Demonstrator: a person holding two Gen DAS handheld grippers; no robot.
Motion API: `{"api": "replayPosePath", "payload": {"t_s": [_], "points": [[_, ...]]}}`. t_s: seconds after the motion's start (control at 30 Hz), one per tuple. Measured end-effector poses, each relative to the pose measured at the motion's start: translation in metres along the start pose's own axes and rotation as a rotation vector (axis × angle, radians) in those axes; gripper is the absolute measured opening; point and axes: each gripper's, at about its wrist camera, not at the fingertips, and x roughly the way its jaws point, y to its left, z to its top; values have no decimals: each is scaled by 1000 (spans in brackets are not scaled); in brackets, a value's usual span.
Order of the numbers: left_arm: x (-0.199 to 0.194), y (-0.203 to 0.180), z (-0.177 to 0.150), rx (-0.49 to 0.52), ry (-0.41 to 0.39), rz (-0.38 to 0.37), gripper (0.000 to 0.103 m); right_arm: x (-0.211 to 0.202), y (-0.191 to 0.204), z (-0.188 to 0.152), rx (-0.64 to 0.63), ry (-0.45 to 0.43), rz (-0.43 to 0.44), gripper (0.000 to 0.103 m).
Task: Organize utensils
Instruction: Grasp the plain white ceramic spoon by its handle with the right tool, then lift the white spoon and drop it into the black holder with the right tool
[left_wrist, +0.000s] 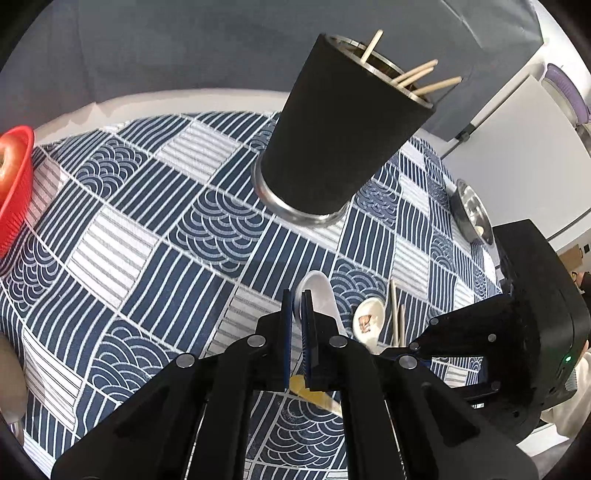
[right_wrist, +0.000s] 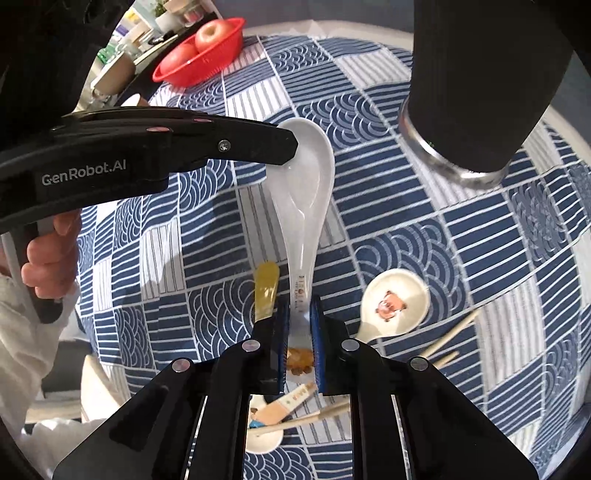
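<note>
Looking along your left fingers: the left gripper (left_wrist: 297, 295) is clenched, its blue pads pinching the rim of the white spoon (left_wrist: 319, 291) at the bowl end.
White spoon, left view: only its bowl shows, just past your fingertips and above the blue-and-white tablecloth (left_wrist: 147, 229); you cannot tell from here whether it rests on the cloth.
Holder: the black utensil holder (left_wrist: 343, 129) stands on the cloth beyond the spoon, with four chopsticks (left_wrist: 424, 79) poking out of its metal mouth.
Beside the spoon: a small bear spoon (left_wrist: 367, 321) lies just to its right, with loose chopsticks (left_wrist: 397, 317) next to that.
Edges of the left view: a red basket (left_wrist: 14, 192) sits at the far left and a metal bowl (left_wrist: 472, 212) at the right.
Right view, your grip: the right gripper (right_wrist: 300, 306) is grasping the white spoon's handle, pads pressed on both sides of it.
White spoon, right view: it runs straight away from you, bowl farthest, where your left gripper's tip bites the bowl's left rim.
Your left hand (right_wrist: 51, 258): wrapped round that gripper's handle at the left edge.
Near the handle: a yellow-handled utensil (right_wrist: 266, 291) lies just left of it and the bear spoon to the right, apart from it.
Under your right gripper: another spoon (right_wrist: 262, 435) with chopsticks lying across it.
Holder, right view: upper right, well apart from the spoon.
</note>
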Motion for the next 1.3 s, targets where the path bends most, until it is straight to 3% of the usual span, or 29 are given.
{"api": "replayPosePath", "payload": {"t_s": [0.57, 1.1, 1.3], "points": [[-73, -28, 49, 83, -126, 34, 6, -90, 5, 37, -87, -167, -77, 11], [-130, -87, 118, 193, -198, 147, 5, -168, -23, 70, -139, -357, -55, 10], [-139, -104, 145, 242, -182, 198, 5, -184, -39, 87, -149, -407, -53, 10]]}}
